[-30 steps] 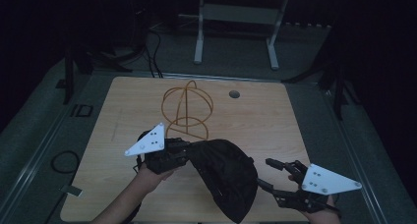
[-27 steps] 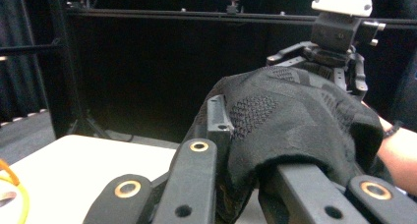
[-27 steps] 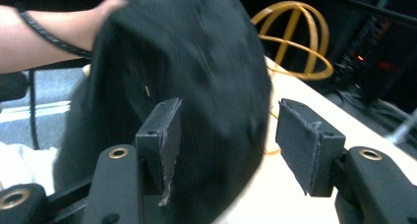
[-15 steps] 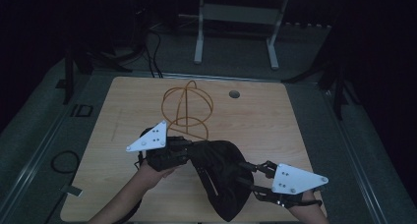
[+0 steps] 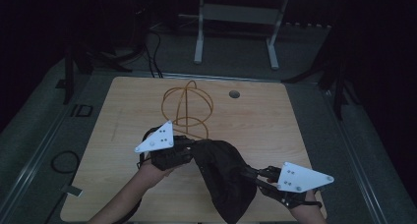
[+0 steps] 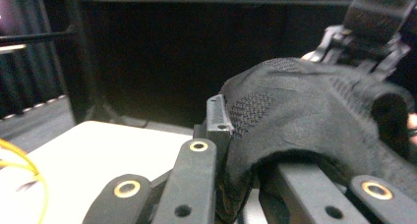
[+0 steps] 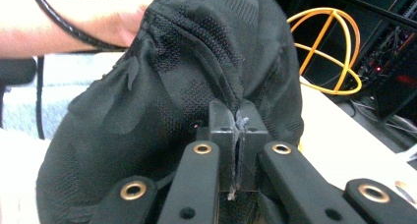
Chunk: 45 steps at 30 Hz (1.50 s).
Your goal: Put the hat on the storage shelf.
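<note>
Between both tools hangs the black cloth (image 5: 223,177), lifted partly off the tabletop (image 5: 123,106). Left tool (image 5: 189,146) is clamped on one edge; right tool (image 5: 248,174) has just been closing, jaws now pinched tight on a fold. Wire frame (image 5: 188,108) sits beyond left tool. Next, imo: pull apart evenly, keep grips firm, don't snag frame.

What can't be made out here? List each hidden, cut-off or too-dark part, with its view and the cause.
- Black knitted fabric garment: its kind and full shape; it is bunched, and the high view's bottom edge cuts it off.
- Left gripper: one jaw is buried under the cloth in the left gripper view.
- Orange wire sphere frame: its left part is hidden behind the cloth in the right gripper view.
- The room beyond the light wooden table: too dark in the high view.
</note>
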{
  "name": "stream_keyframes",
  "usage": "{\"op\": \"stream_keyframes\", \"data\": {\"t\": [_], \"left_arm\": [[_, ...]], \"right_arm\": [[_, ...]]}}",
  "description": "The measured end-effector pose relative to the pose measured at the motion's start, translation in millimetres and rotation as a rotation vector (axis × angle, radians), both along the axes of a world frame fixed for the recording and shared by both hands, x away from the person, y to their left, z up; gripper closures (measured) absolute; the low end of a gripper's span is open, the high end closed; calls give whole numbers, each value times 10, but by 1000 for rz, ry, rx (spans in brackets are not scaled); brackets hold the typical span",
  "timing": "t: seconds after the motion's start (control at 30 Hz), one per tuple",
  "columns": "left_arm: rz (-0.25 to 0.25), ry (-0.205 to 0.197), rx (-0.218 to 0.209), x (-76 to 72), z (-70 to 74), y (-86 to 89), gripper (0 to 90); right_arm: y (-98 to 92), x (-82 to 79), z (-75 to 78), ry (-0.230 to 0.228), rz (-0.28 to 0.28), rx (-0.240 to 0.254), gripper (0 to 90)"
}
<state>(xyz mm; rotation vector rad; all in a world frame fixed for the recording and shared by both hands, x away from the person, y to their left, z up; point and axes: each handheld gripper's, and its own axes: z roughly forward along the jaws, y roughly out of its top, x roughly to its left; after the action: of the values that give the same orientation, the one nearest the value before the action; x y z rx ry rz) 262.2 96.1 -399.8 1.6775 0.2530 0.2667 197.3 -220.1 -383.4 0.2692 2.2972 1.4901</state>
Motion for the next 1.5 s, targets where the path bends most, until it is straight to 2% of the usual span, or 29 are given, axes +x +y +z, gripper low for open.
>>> {"op": "stream_keyframes", "data": {"t": [0.1,0.2,0.27,0.37,0.43,0.47,0.5,0.57,0.63,0.67,0.73,0.8,0.97,1.17,1.27,1.37,1.5], "left_arm": [[28,-30,42,-22,2,-36,869],[55,-47,58,-46,15,-60,848],[72,-49,58,-50,23,-58,777],[120,-57,55,-64,33,-28,598],[154,-68,51,-79,35,5,534],[154,-68,51,-79,35,5,525],[182,-74,53,-100,25,41,521],[200,-77,57,-125,0,88,496],[200,-77,57,-125,0,88,488],[220,-61,64,-143,-56,153,453],[225,-49,62,-152,-104,206,400],[220,-17,61,-159,-152,265,354],[262,29,110,-183,-295,376,179],[311,73,157,-220,-519,528,85],[362,95,161,-247,-646,598,25],[415,118,144,-288,-769,682,24],[491,114,184,-350,-921,772,19]], "right_arm": [[-56,6,14,22,-9,29,885],[-99,13,15,34,-13,46,885],[-124,13,17,42,-9,58,886],[-167,16,33,45,-25,71,885],[-197,27,48,46,-42,79,886],[-214,33,59,42,-56,79,885],[-238,38,73,39,-69,81,886],[-277,51,99,37,-101,90,885],[-296,57,111,33,-113,93,886],[-332,74,134,33,-143,100,885],[-363,92,152,31,-171,109,885],[-388,111,172,21,-200,107,885],[-442,178,231,8,-253,117,885],[-472,260,332,-9,-299,135,885],[-473,313,401,-25,-316,138,885],[-474,383,472,-32,-334,149,885],[-432,476,581,-43,-346,155,885]]}}
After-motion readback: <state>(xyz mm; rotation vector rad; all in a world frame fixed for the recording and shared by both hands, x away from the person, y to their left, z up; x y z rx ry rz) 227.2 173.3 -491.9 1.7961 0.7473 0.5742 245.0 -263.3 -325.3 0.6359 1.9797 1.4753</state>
